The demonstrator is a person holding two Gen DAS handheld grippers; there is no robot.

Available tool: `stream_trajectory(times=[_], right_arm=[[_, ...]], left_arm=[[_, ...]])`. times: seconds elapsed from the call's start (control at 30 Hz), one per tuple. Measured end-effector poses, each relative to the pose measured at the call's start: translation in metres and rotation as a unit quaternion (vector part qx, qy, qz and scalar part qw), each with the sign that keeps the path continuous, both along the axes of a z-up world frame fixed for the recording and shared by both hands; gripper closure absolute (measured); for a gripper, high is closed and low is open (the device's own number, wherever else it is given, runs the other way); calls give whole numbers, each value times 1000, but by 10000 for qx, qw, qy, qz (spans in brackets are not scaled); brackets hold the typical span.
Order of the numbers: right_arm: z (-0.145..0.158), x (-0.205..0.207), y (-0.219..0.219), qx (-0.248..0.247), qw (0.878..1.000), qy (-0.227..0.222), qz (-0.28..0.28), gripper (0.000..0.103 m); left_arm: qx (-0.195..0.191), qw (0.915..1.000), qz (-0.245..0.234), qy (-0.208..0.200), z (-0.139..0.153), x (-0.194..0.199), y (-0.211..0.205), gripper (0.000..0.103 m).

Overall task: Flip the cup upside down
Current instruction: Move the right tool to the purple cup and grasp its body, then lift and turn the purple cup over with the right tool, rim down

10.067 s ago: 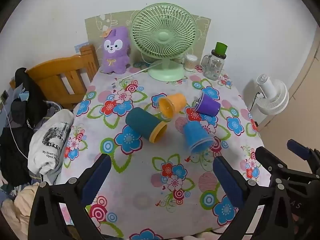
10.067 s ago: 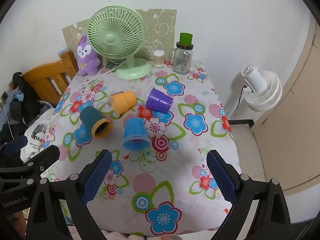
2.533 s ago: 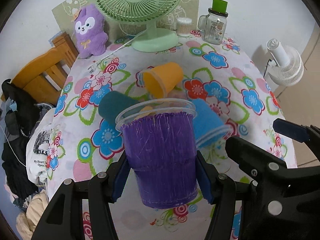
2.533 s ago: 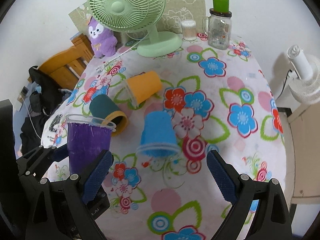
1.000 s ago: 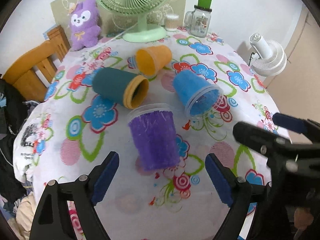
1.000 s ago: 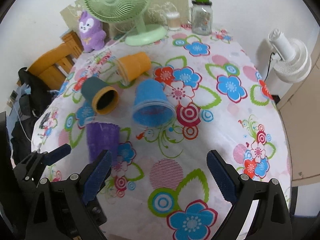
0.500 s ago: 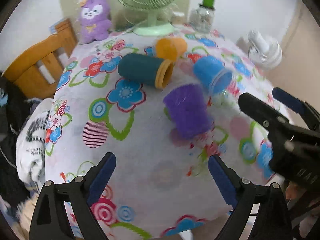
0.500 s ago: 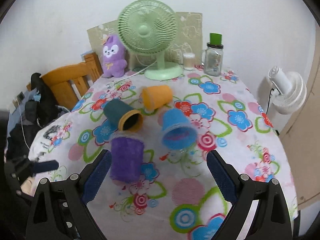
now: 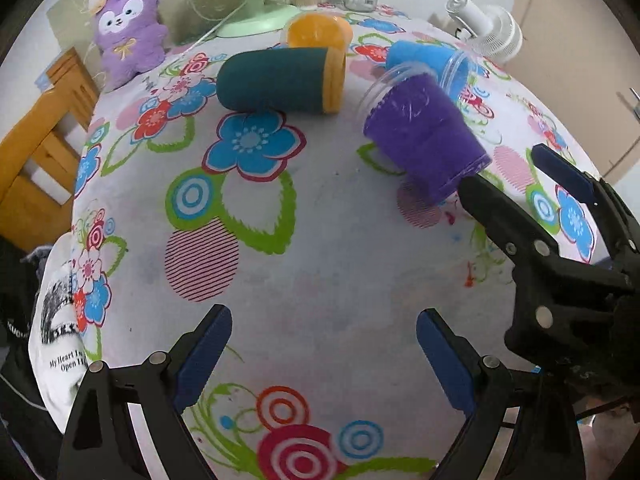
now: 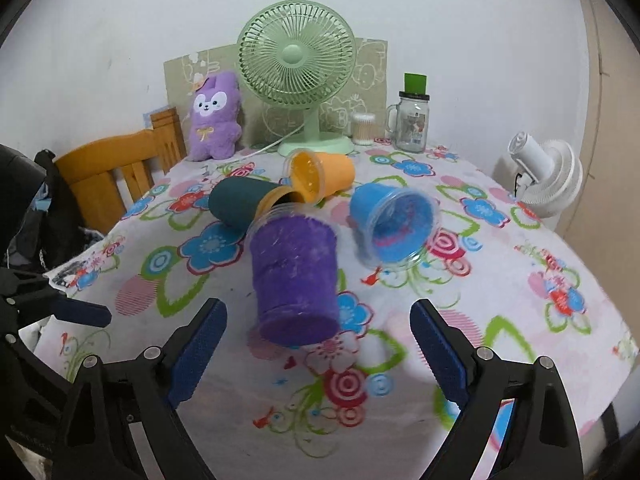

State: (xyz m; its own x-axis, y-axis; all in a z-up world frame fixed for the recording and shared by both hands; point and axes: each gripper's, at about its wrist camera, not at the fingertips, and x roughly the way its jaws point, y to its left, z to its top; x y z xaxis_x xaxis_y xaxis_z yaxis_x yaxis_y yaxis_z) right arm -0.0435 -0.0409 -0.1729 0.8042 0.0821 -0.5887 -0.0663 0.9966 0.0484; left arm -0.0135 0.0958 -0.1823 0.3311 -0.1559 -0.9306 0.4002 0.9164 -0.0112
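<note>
A purple cup (image 10: 294, 272) stands on the flowered tablecloth (image 10: 500, 300) with its rim up, close in front of my right gripper (image 10: 316, 354), which is open and empty. In the left wrist view the purple cup (image 9: 424, 136) is at the upper right, beyond my open, empty left gripper (image 9: 320, 360). A dark teal cup (image 9: 280, 80), an orange cup (image 9: 316, 32) and a blue cup (image 9: 428, 62) lie on their sides behind it; they also show in the right wrist view: teal (image 10: 240, 204), orange (image 10: 320, 176), blue (image 10: 394, 224).
A green fan (image 10: 296, 68), a purple plush toy (image 10: 216, 116), a glass jar (image 10: 412, 120) and a small container (image 10: 362, 128) stand along the back edge. A wooden chair (image 10: 116, 168) is at the left; a white fan (image 10: 544, 172) at the right.
The purple cup, held by my left gripper earlier, now stands free on the cloth. My left gripper has pulled back to the left; my right gripper has come closer behind the cup.
</note>
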Motion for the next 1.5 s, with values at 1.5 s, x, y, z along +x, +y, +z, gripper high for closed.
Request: stream_trajectory(times=[1.5], right_arm=[[54,26,-28,-350,9931,1110,-138,45]], left_arm=[[-159,9977,-644,-145,56,19,-38,8]])
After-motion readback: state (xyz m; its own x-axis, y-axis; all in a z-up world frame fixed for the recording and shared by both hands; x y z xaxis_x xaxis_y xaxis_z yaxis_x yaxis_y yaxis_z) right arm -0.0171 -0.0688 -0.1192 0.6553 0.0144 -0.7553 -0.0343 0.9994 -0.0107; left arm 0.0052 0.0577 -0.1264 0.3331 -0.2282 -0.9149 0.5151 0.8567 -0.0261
